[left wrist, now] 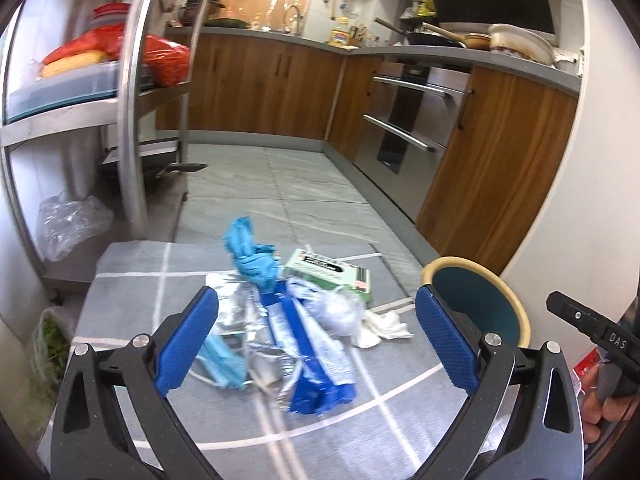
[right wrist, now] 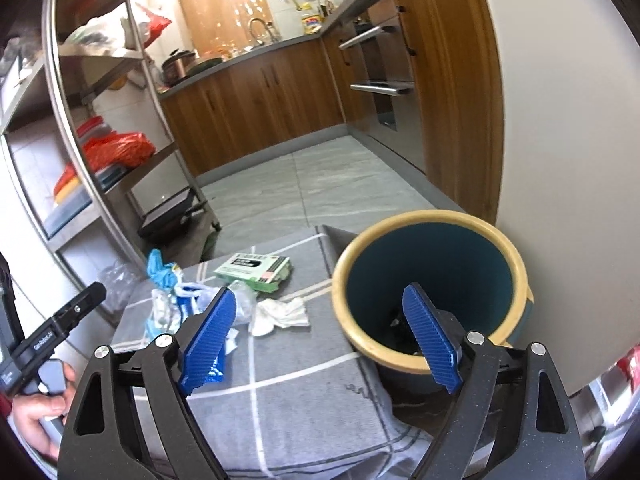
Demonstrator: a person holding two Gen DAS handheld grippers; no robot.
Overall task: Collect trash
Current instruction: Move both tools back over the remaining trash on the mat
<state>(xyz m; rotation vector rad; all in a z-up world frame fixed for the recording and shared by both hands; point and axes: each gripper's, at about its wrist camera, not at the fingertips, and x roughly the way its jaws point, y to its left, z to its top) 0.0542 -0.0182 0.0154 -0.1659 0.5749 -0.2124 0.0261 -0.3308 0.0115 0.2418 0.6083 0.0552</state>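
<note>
A heap of trash lies on a grey checked cloth: a blue crumpled glove, a blue and white wrapper, silver foil, a light blue mask, a green box and a white tissue. My left gripper hangs open above the heap, nothing between its blue pads. A teal bin with a cream rim stands at the cloth's right side. My right gripper is open over the bin's near left rim, its right finger inside the mouth. Something dark lies in the bin.
A steel shelf rack with a red bag stands to the left. Wooden cabinets and an oven line the far side and right. A clear plastic bag lies by the rack. A white wall rises right behind the bin.
</note>
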